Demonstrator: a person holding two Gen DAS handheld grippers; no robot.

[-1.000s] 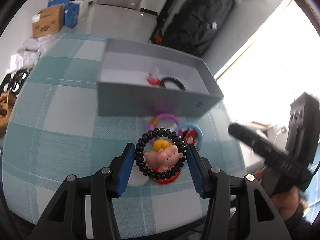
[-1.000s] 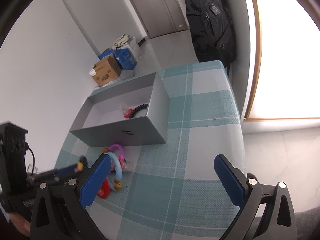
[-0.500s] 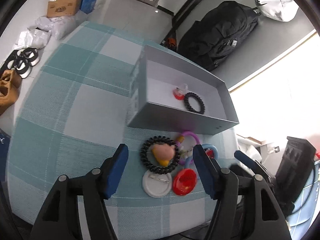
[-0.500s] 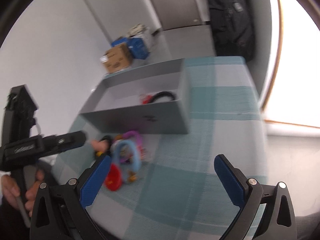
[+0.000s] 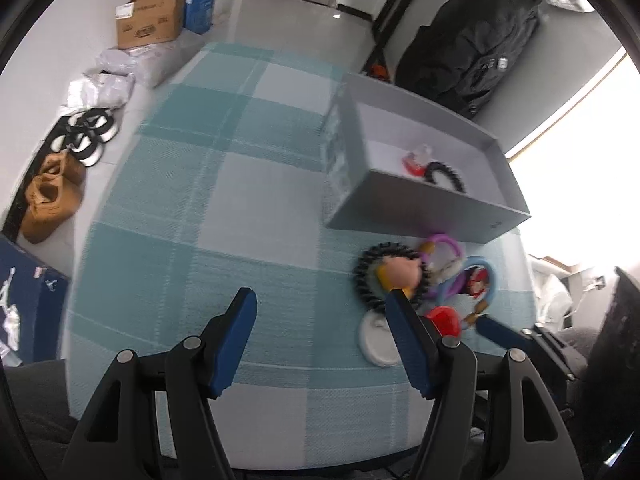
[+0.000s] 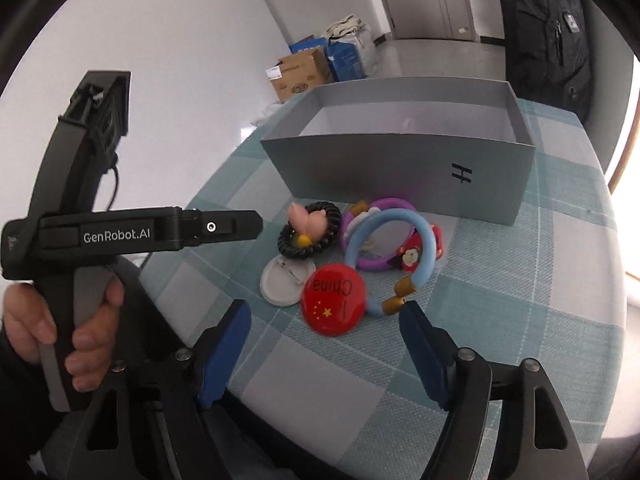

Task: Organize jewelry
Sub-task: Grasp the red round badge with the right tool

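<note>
A grey box [image 6: 400,176] stands on the checked teal cloth [image 6: 520,280]; it also shows in the left wrist view [image 5: 424,204], holding a black coil tie [image 5: 444,174] and a red piece [image 5: 414,160]. In front of it lie a black coil tie with a pink pig charm [image 6: 310,230], a purple ring [image 6: 374,236], a blue ring [image 6: 400,256], a white badge [image 6: 284,280] and a red badge [image 6: 334,304]. My right gripper [image 6: 324,344] is open, just before the red badge. My left gripper [image 5: 320,332] is open and empty, left of the pile.
The table edge runs close below both grippers. On the floor are cardboard and blue boxes [image 5: 152,24], shoes [image 5: 52,196] and a black backpack [image 5: 472,40]. The left tool and the hand on it [image 6: 80,264] show at the left of the right wrist view.
My left gripper let go of the pig coil tie, opened and drew back to the left. My right gripper swung left and down toward the pile.
</note>
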